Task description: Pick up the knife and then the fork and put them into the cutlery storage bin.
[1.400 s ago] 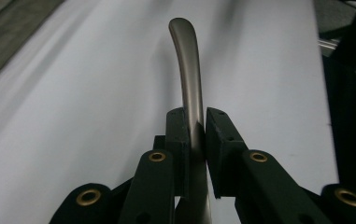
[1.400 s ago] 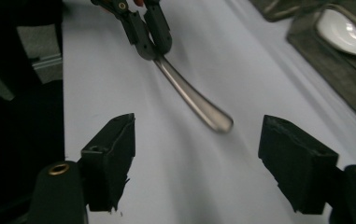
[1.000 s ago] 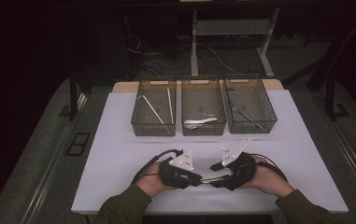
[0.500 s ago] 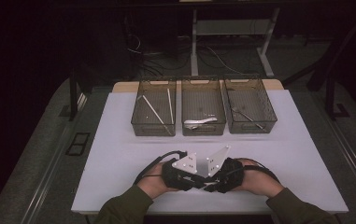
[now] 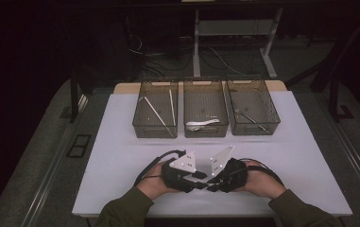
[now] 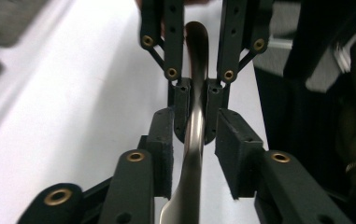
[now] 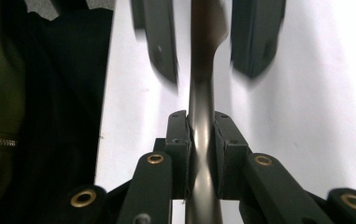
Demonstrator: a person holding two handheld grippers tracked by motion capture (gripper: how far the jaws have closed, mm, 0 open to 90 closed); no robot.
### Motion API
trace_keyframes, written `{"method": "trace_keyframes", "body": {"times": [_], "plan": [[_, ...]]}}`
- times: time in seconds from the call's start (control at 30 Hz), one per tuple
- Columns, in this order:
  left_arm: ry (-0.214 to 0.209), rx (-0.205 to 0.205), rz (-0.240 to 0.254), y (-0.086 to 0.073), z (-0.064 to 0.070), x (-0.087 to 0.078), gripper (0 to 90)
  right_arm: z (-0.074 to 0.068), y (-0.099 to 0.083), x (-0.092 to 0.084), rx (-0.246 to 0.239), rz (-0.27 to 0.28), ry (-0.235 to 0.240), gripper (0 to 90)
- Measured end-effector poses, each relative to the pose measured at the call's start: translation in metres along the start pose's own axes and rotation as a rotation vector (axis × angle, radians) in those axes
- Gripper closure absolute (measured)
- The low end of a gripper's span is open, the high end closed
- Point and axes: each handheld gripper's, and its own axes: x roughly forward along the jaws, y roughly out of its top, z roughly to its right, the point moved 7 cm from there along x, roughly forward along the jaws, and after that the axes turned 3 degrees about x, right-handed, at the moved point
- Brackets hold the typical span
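Handoff's basically there: the metal utensil (image 6: 195,135) runs lengthwise between your grippers near the table's front edge. Your right gripper (image 7: 200,135) is clamped on its handle, while your left gripper (image 6: 195,154) has just been opening, pads clear of it.

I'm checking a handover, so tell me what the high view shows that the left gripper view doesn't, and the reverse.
High view: three bins holding cutlery at the far side of the table. Left gripper view: the fingers of the left gripper, just opening, stand clear of the metal utensil, while the right gripper, its fingers just closing, clamps it. Both: the white table and the two grippers tip to tip.
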Motion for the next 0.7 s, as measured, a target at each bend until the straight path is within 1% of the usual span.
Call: {"method": "trace_keyframes", "body": {"times": [0.03,0.07,0.1,0.13,0.17,0.2,0.23,0.27,0.33,0.47,0.5,0.53,0.57,0.6,0.63,0.67,0.7], "plan": [[0.017,-0.017,0.013,0.0,-0.002,-0.004,61.6,0.002,-0.002,-0.001,0.016,0.006,-0.006,78.5],[0.035,-0.028,0.032,-0.001,-0.004,-0.009,57.8,0.008,-0.004,-0.002,-0.007,-0.001,-0.027,78.5],[0.044,-0.051,0.048,-0.002,-0.006,-0.013,55.5,0.01,-0.006,-0.004,0.012,0.001,-0.033,78.5],[0.053,-0.078,0.059,-0.004,-0.006,-0.017,54.2,0.012,-0.008,-0.006,0.033,0.015,-0.033,78.5],[0.064,-0.087,0.066,-0.007,-0.008,-0.021,51.9,0.016,-0.01,-0.009,0.03,0.017,-0.043,78.5],[0.076,-0.1,0.069,-0.011,-0.01,-0.025,50.3,0.017,-0.011,-0.011,0.05,0.026,-0.05,78.5],[0.088,-0.105,0.063,-0.016,-0.011,-0.029,48.9,0.02,-0.013,-0.014,0.058,0.03,-0.061,78.5],[0.101,-0.125,0.07,-0.02,-0.013,-0.033,46.2,0.022,-0.015,-0.017,0.074,0.035,-0.063,78.5],[0.132,-0.151,0.079,-0.027,-0.015,-0.04,41.3,0.027,-0.018,-0.023,0.088,0.052,-0.08,78.5],[0.19,-0.183,0.099,-0.036,-0.02,-0.051,36.0,0.038,-0.027,-0.041,0.131,0.087,-0.117,78.5],[0.201,-0.191,0.101,-0.038,-0.02,-0.051,33.8,0.041,-0.029,-0.046,0.15,0.091,-0.13,78.5],[0.213,-0.195,0.099,-0.04,-0.021,-0.052,31.6,0.044,-0.03,-0.051,0.153,0.103,-0.141,78.5],[0.221,-0.205,0.09,-0.043,-0.021,-0.052,29.6,0.046,-0.032,-0.055,0.17,0.111,-0.147,78.5],[0.23,-0.21,0.085,-0.045,-0.021,-0.051,27.7,0.049,-0.034,-0.06,0.177,0.124,-0.158,78.5],[0.237,-0.219,0.077,-0.048,-0.02,-0.051,25.3,0.051,-0.035,-0.064,0.209,0.137,-0.161,78.5],[0.243,-0.226,0.069,-0.05,-0.02,-0.051,24.0,0.055,-0.037,-0.07,0.202,0.143,-0.178,78.5],[0.248,-0.233,0.062,-0.053,-0.02,-0.051,22.5,0.057,-0.038,-0.074,0.228,0.159,-0.184,78.5]]}}
